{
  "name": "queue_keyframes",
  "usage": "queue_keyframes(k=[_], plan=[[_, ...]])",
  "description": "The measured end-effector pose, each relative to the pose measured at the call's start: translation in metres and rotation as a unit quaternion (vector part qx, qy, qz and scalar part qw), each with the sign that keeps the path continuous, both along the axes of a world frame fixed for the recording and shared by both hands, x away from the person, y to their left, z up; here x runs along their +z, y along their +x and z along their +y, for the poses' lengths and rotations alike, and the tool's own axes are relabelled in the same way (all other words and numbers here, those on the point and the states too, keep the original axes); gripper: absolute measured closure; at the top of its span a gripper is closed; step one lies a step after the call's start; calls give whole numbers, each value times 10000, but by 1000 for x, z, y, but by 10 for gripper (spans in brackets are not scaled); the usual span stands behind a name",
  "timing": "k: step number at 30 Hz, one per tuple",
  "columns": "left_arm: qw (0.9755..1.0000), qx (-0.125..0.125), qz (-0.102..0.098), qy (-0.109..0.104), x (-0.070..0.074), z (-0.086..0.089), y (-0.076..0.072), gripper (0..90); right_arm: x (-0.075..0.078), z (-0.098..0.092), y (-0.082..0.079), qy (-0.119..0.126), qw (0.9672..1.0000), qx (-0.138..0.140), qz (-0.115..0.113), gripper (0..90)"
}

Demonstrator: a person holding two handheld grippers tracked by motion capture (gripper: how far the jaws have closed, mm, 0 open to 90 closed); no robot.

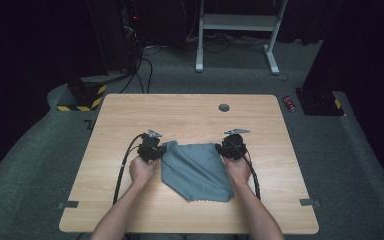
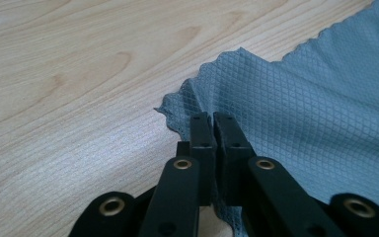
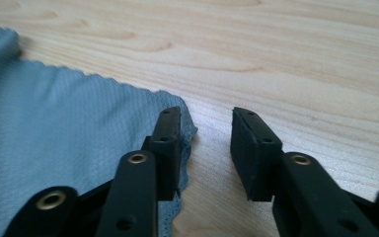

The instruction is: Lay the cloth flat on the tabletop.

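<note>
Wooden counter (image 1: 190, 112) with a blue-grey cloth (image 1: 196, 170) lying flat near the front. Left claw (image 2: 213, 129) pinches its corner shut — right claw (image 3: 206, 129) stands open beside the other corner, gripping nothing. Next, I think, it must slide over and close there

The left gripper (image 2: 213, 121) is reaching in from the bottom edge, its two black jaws pressing together on a corner of the grey-blue cloth (image 2: 301, 113). The cloth, with its diamond weave and scalloped edge, is lying spread to the right on the light wooden table (image 2: 69, 89), puckering just beyond the jaw tips.
</note>
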State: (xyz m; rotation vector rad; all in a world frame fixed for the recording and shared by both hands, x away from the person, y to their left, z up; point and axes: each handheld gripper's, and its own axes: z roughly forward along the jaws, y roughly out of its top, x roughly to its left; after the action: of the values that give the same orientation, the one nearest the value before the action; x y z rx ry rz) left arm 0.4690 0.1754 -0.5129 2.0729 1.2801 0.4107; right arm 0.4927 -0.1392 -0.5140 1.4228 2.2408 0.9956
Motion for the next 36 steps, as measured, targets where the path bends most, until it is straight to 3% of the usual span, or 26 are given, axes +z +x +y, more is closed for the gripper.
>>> queue_keyframes(k=[4,5,7,12,19,24,26,29,33,35,36], plan=[[9999,-2,-55,105,0,-2,0,877,-2,1,1,-95,9999,40,-19,756],[9999,7,-83,149,0,-2,0,867,-1,2,0,-225,9996,149,-56,843],[9996,15,-159,237,0,-5,0,849,-1,4,-1,-300,9992,258,-69,897],[9992,-20,-224,326,-1,-6,-1,831,0,3,-2,-280,9991,310,-36,899],[9991,-3,-258,331,-1,-6,-1,816,5,-2,-1,-179,9994,240,-187,895],[9990,-4,-273,340,-1,-6,-1,810,2,2,2,-173,9994,164,-252,813],[9990,0,-283,354,-1,-6,-1,809,1,7,6,-235,9994,211,-118,769],[9990,29,-293,346,-2,-6,-2,807,3,16,9,-378,9989,231,-180,769],[9989,54,-321,352,-2,-7,-2,807,1,22,11,-563,9978,338,-73,889],[9990,8,-242,379,0,-6,-1,811,5,28,8,-931,9943,466,-215,899],[9990,8,-242,379,0,-6,-1,817,5,28,8,-931,9943,466,-215,899]])
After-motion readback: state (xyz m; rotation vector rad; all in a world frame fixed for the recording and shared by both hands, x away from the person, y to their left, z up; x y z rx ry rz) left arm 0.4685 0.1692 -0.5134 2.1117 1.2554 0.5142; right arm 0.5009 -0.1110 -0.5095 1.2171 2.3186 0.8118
